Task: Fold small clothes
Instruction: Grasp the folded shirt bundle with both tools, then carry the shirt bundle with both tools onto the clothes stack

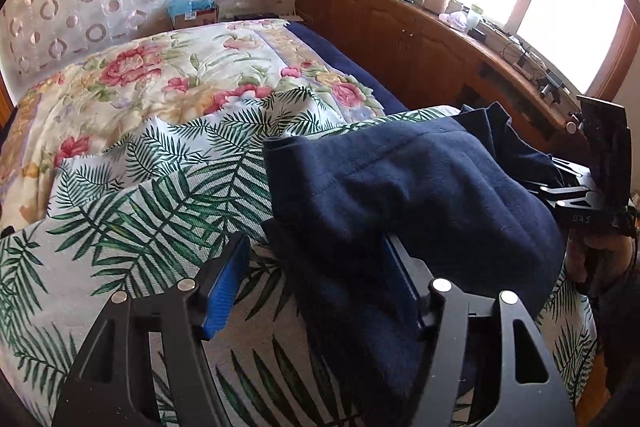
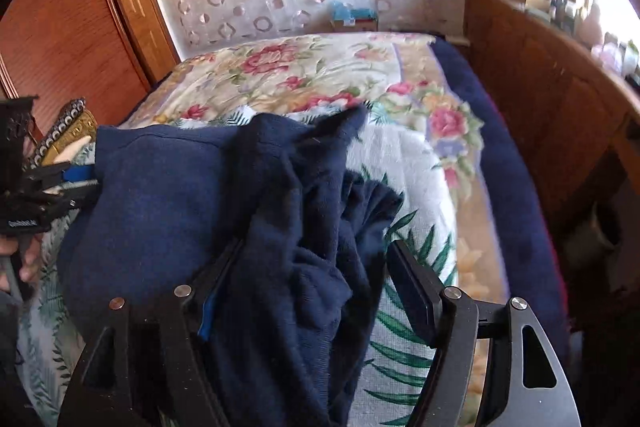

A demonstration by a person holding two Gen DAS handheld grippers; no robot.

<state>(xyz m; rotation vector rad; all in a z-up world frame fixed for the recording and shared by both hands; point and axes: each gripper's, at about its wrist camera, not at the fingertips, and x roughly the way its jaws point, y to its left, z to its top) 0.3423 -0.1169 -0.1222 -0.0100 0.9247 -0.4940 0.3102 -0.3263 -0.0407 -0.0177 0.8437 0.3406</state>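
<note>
Bed (image 1: pixel 168 99), navy garment (image 1: pixel 400 187), "UAS"-lettered tongs (image 1: pixel 560 193).

The garment (image 1: pixel 400 195) is plain navy blue. The cloth (image 1: pixel 132 227) under it is white with green palm leaves. The quilt (image 1: pixel 160 75) is cream with pink and yellow flowers. The gripper pads (image 1: pixel 222 291) are blue.

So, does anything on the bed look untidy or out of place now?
Yes. The navy garment is smooth on one side, but its other side lies bunched in creases on the palm-leaf cloth. It also drapes over one finger of the open left gripper.
</note>
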